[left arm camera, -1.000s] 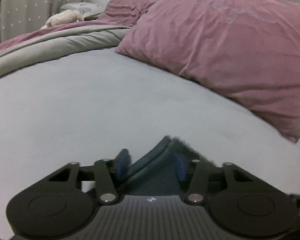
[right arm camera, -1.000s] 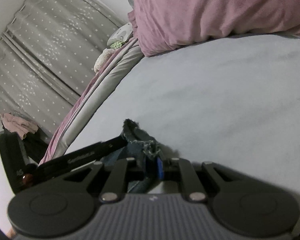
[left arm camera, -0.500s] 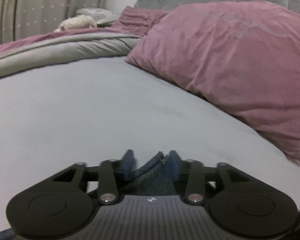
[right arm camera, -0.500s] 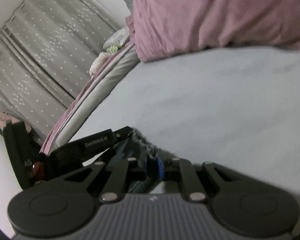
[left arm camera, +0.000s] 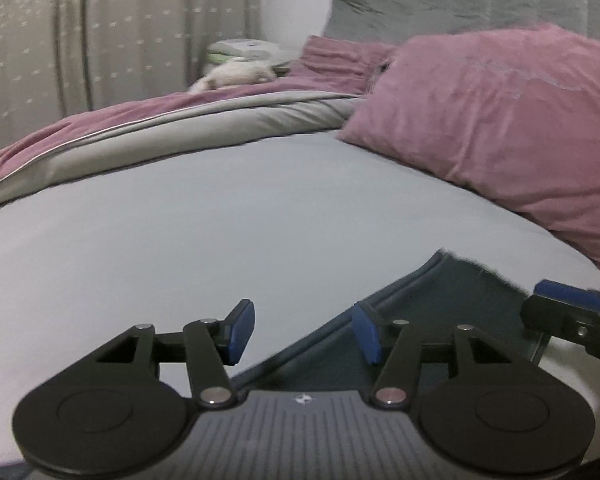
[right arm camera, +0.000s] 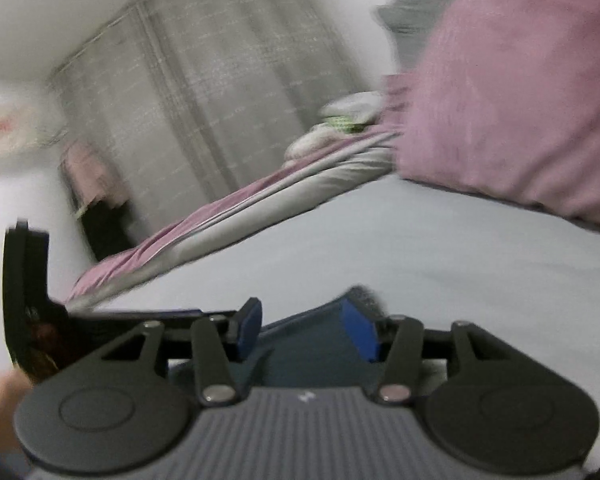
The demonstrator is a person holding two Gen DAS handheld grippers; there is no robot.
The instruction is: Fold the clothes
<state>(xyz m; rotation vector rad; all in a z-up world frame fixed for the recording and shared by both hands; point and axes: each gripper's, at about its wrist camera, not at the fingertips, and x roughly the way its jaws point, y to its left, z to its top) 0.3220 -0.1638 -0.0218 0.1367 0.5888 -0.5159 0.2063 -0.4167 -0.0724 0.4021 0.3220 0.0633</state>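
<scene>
A dark blue denim garment [left arm camera: 440, 304] lies flat on the grey bed sheet [left arm camera: 220, 220]. In the left wrist view my left gripper [left arm camera: 302, 334] hovers over its left edge, jaws opening, pads clear of the cloth. The right gripper's blue-padded fingertip [left arm camera: 568, 294] shows at the far right, over the same garment. In the right wrist view my right gripper [right arm camera: 306, 330] is above the denim [right arm camera: 312, 354], jaws opening, nothing pinched between the pads. The left gripper's body [right arm camera: 28, 300] is at that view's left edge, with a hand [right arm camera: 0, 408] below it.
A large pink pillow [left arm camera: 500, 128] lies at the right rear of the bed. A rolled pink and grey duvet [left arm camera: 160, 132] runs along the far side, with a pale soft toy [left arm camera: 236, 74] on it. Dotted grey curtains [left arm camera: 100, 32] hang behind.
Both grippers held the denim edge a second ago; both have let go and spread their jaws. The garment now lies flat. The left gripper drew left, the right one rose and rolled.
</scene>
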